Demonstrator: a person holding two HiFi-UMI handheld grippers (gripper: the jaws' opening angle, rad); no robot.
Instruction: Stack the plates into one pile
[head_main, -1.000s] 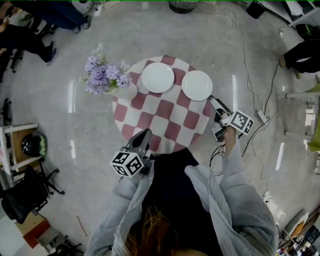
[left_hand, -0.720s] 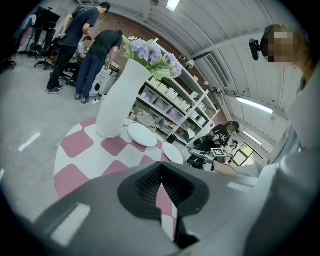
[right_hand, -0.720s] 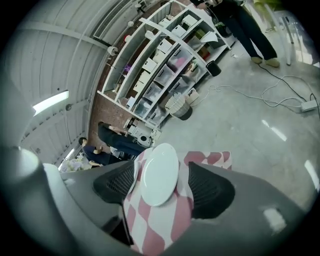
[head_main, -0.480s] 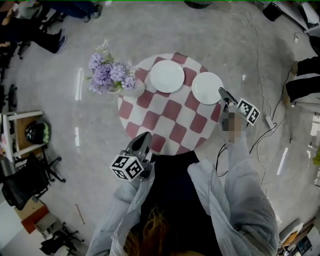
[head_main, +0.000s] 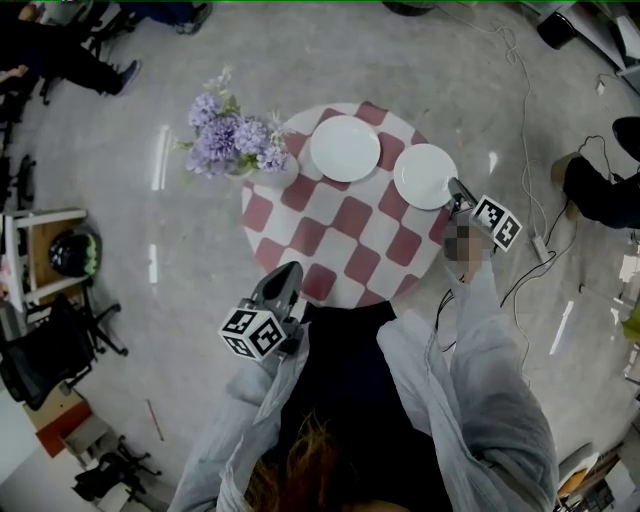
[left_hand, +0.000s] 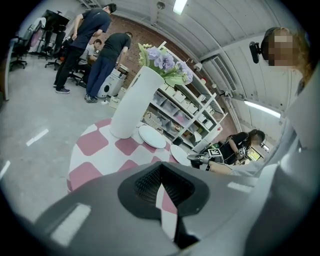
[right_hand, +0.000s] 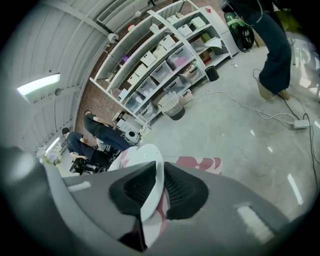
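A round checkered table (head_main: 340, 240) is in front of you. A vase (left_hand: 134, 102) of purple flowers stands at its far left edge. The far plate (head_main: 345, 148) lies at its far edge and the right plate (head_main: 425, 176) at its right edge. Your right gripper (head_main: 456, 185) has just closed its jaws on the right plate's rim. Your left gripper (head_main: 288, 272) hovers over the table's near edge, jaws together and empty.
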